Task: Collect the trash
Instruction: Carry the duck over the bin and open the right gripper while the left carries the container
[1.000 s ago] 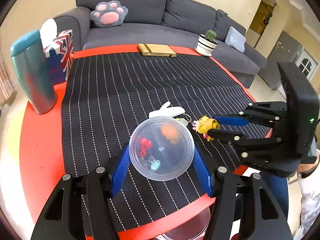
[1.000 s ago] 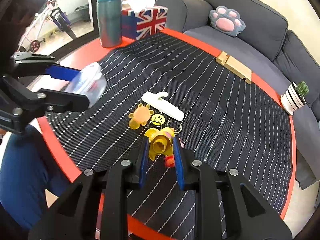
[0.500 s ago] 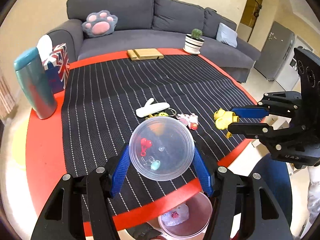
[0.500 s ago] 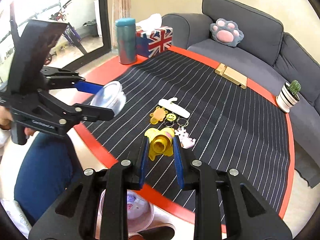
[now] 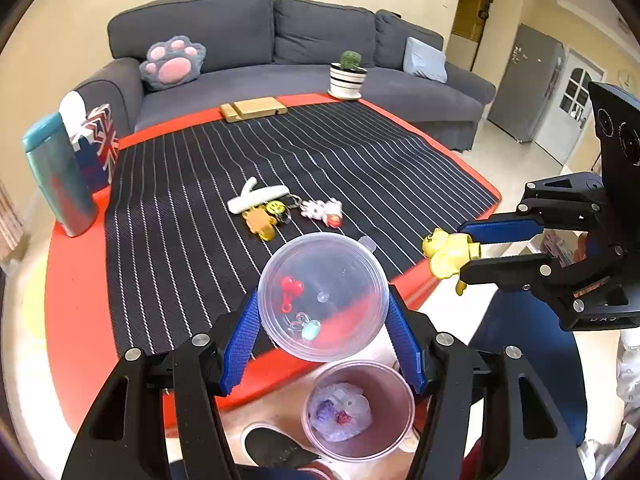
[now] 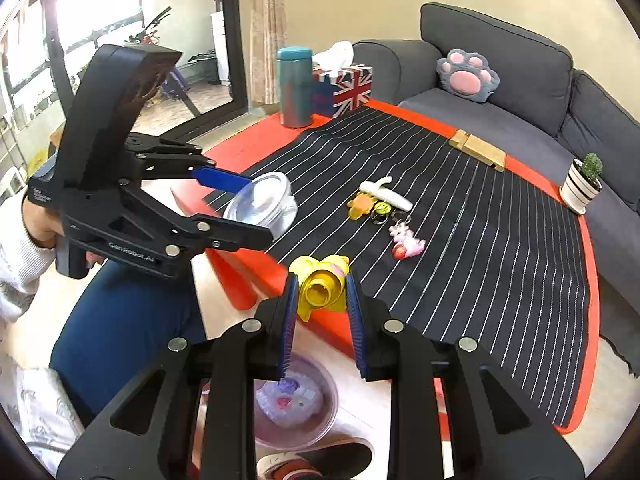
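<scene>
Left wrist view: the left hand-held gripper (image 5: 324, 336) points steeply down past the near edge of the red surface (image 5: 72, 320), its blue pads clamped on either side of a clear round container (image 5: 323, 296) that holds a few small trinkets. Directly below it on the floor stands a pink trash bin (image 5: 360, 408) with crumpled wrappers inside. At the right, the right hand-held gripper (image 5: 468, 250) reaches in sideways, tilted down, its jaws pressed shut on a yellow duck toy (image 5: 444, 254) held in the air just off the surface's edge. Right wrist view: the duck (image 6: 320, 290) sits pinched between the blue pads above the bin (image 6: 296, 412). A person's hand (image 6: 38, 220) in a white sleeve grips the left tool's handle at the left. Farther out on the striped cloth (image 6: 480, 240), several keychains (image 6: 384, 208) lie clustered together.
</scene>
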